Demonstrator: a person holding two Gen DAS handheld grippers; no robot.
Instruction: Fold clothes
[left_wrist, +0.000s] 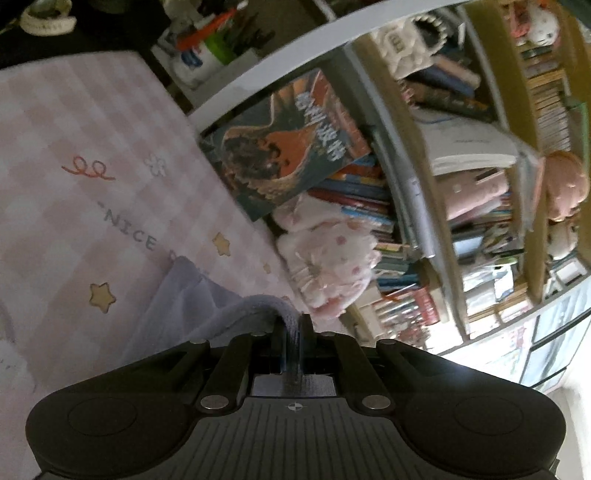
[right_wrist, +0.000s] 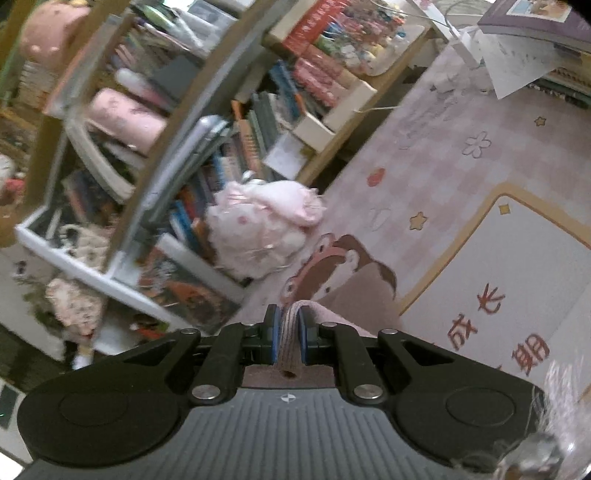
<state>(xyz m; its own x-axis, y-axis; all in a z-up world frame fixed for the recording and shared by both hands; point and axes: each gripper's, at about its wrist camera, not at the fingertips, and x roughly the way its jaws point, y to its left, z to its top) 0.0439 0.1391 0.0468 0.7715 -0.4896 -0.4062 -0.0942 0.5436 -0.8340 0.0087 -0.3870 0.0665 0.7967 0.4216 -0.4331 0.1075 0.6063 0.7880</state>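
Observation:
My left gripper (left_wrist: 291, 325) is shut on a fold of a pale lavender-grey garment (left_wrist: 207, 306), which hangs from the jaws down and to the left over the pink checked mat (left_wrist: 92, 122). My right gripper (right_wrist: 290, 325) is shut on a ribbed pinkish edge of a garment (right_wrist: 325, 314) that trails to the right behind the jaws. I cannot tell whether both hold the same garment. Both grippers are lifted above the mat.
A bookshelf (left_wrist: 424, 206) packed with books stands close ahead, also in the right wrist view (right_wrist: 184, 147). A pink dotted plush bundle (left_wrist: 328, 254) lies at its foot, also in the right wrist view (right_wrist: 262, 225). A book (left_wrist: 284, 144) leans there. Papers (right_wrist: 513, 59) lie far right.

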